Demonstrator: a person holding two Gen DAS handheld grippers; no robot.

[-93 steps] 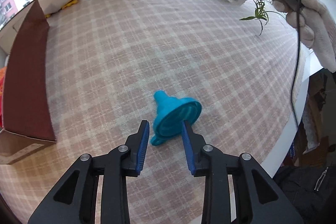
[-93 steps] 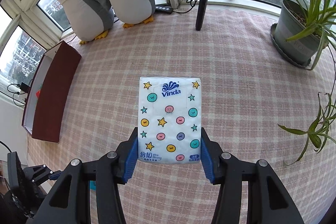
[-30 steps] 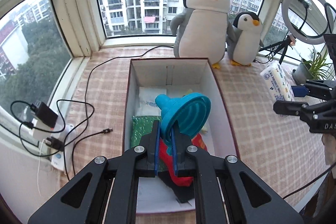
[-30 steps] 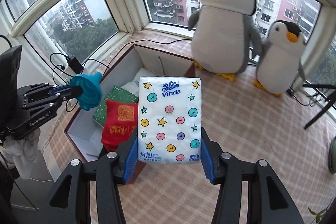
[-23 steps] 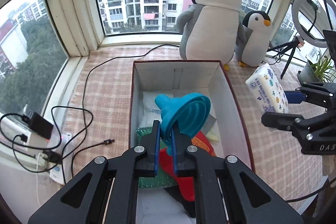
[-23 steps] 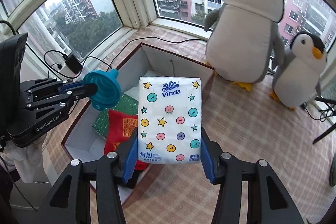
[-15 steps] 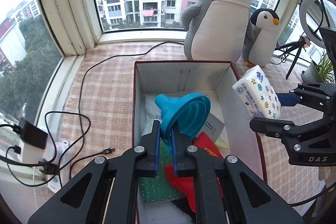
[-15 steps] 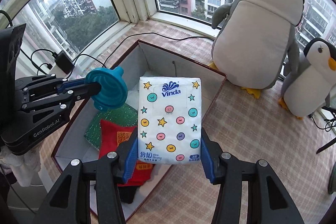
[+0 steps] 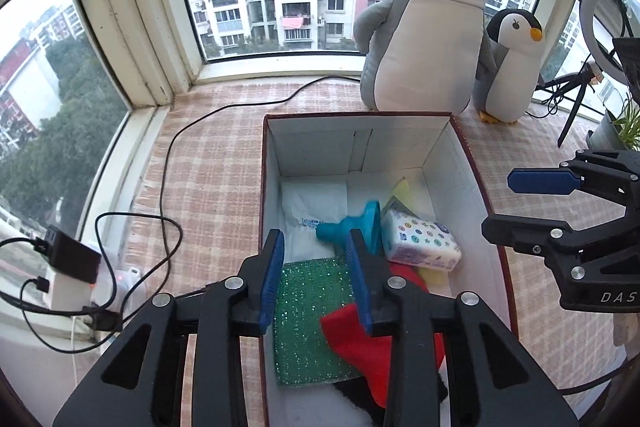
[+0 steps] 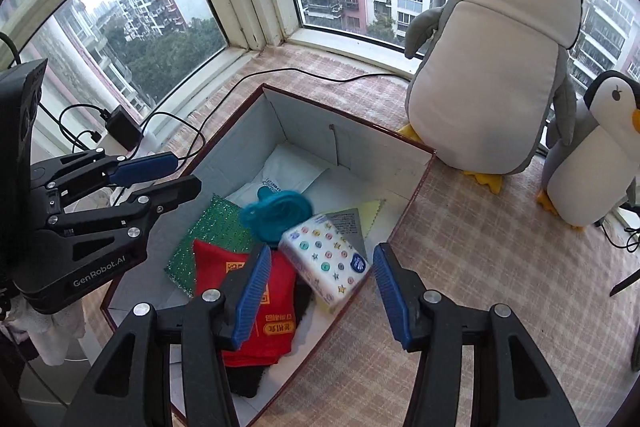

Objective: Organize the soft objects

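An open dark red box (image 9: 356, 151) with white inner walls stands on the checked cloth; it also shows in the right wrist view (image 10: 416, 183). Inside lie the blue funnel (image 9: 352, 225) (image 10: 276, 213) and the Vinda tissue pack (image 9: 418, 241) (image 10: 326, 257), side by side. My left gripper (image 9: 316, 279) is open and empty just above the funnel. My right gripper (image 10: 318, 291) is open and empty above the tissue pack; it also shows at the right of the left wrist view (image 9: 536, 203).
The box also holds a green glitter pad (image 9: 308, 319), a red cloth (image 10: 256, 311), a white bag (image 9: 316, 199) and a yellow cloth (image 10: 370, 213). Two plush penguins (image 9: 424, 23) (image 9: 514, 63) stand behind the box. Cables and a charger (image 9: 68, 259) lie left.
Both grippers have opened. The funnel and the tissue pack have dropped from them into the box. Both grippers have come closer over the box.
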